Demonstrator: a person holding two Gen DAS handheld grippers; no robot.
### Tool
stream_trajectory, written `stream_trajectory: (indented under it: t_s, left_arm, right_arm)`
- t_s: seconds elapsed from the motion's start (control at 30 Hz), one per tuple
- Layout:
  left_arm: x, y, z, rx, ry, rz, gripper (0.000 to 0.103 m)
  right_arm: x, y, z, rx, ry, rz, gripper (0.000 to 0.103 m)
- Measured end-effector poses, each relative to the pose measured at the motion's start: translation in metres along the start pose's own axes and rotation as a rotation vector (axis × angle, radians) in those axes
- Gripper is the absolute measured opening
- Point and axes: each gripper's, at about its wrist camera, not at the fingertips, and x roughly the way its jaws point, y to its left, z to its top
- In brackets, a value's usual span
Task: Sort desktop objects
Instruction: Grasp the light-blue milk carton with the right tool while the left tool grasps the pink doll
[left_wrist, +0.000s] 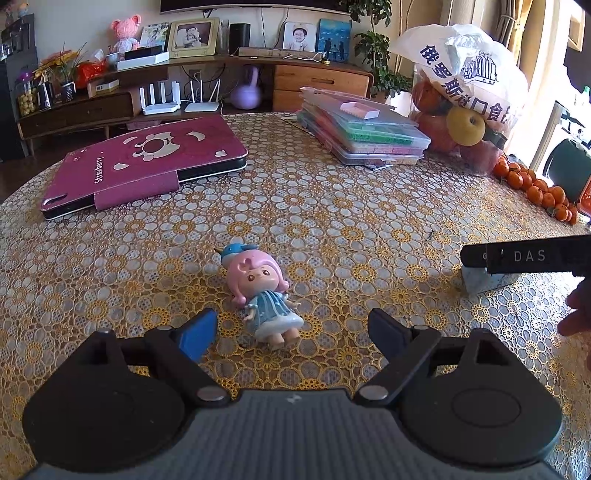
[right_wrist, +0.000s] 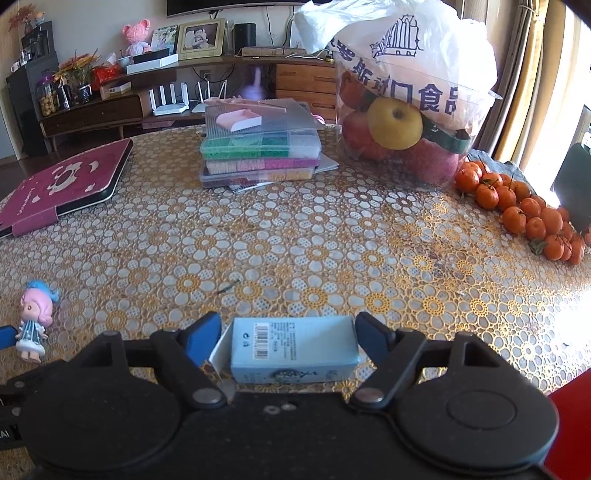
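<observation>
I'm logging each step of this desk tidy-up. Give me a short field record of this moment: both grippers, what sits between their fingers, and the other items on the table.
left gripper: open, doll lying between its fingers
right gripper: open around a blue box, contact unclear
box: on its side, barcode up
tablet case: closed, far left
bead boxes: stacked, far middle
fruit bag: far right
tangerines: beside bag
tablecloth: floral

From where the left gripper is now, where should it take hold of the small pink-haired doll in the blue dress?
Grip the small pink-haired doll in the blue dress across its dress, coming down from above. It lies flat with feet toward the open left gripper; the waist is narrower than the round head, which would probably slip.
</observation>
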Motion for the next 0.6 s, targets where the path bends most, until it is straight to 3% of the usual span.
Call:
stream_trajectory:
  t_s: [0.13,0.3,0.47,0.53,0.6]
  left_arm:
    - [0.004,0.001,0.000,-0.010,0.002,0.010,0.089]
    - [0.005,0.001,-0.001,-0.011,-0.006,0.027,0.085]
    - [0.006,0.000,0.002,-0.006,-0.018,0.063,0.058]
    - [0.006,0.001,0.003,-0.015,-0.025,0.087,0.041]
    - [0.006,0.003,0.003,-0.023,-0.029,0.085,0.040]
  right_arm:
    - [0.008,-0.005,-0.008,0.026,0.048,-0.003,0.080]
    - [0.008,-0.008,-0.013,0.033,0.041,0.003,0.079]
    - [0.006,-0.008,-0.012,0.038,0.044,0.003,0.078]
    - [0.006,-0.008,-0.012,0.037,0.044,0.004,0.076]
    - [0.004,-0.008,-0.012,0.034,0.042,0.005,0.071]
